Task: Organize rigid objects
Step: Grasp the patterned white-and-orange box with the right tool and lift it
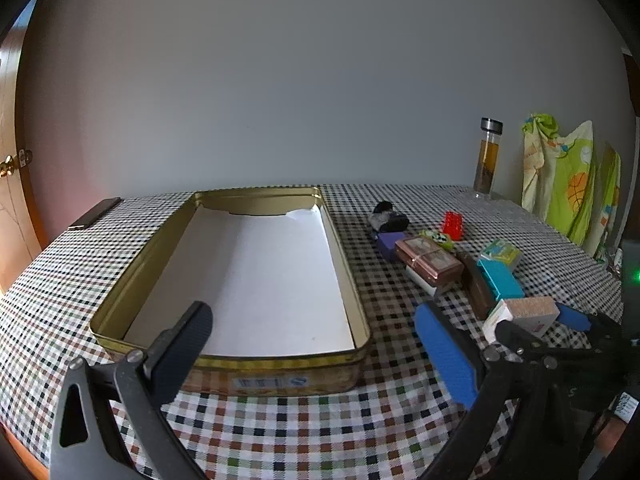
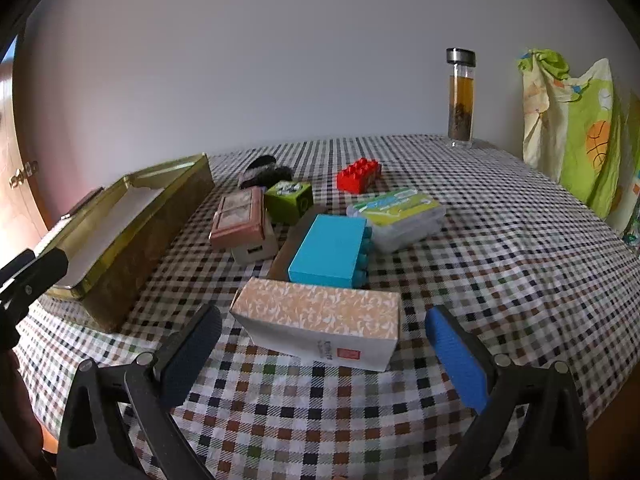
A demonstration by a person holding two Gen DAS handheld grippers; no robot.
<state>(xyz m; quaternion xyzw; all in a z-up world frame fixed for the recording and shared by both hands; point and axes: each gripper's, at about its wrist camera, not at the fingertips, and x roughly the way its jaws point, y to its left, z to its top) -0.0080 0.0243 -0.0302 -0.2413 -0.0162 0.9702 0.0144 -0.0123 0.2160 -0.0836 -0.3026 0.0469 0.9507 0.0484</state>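
- Right tool [image 2: 320, 354] spread wide around the patterned box [image 2: 320, 320] near the bench's front edge, not touching; a skewed closure could twist it.
- Left tool [image 1: 316, 356] open, empty, over the tin [image 1: 360, 308]; collision possible.

Checked tablecloth [image 2: 500, 264], glass tea bottle [image 2: 461, 98] by wall, green patterned cloth [image 2: 576, 128], dark phone [image 1: 94, 213]
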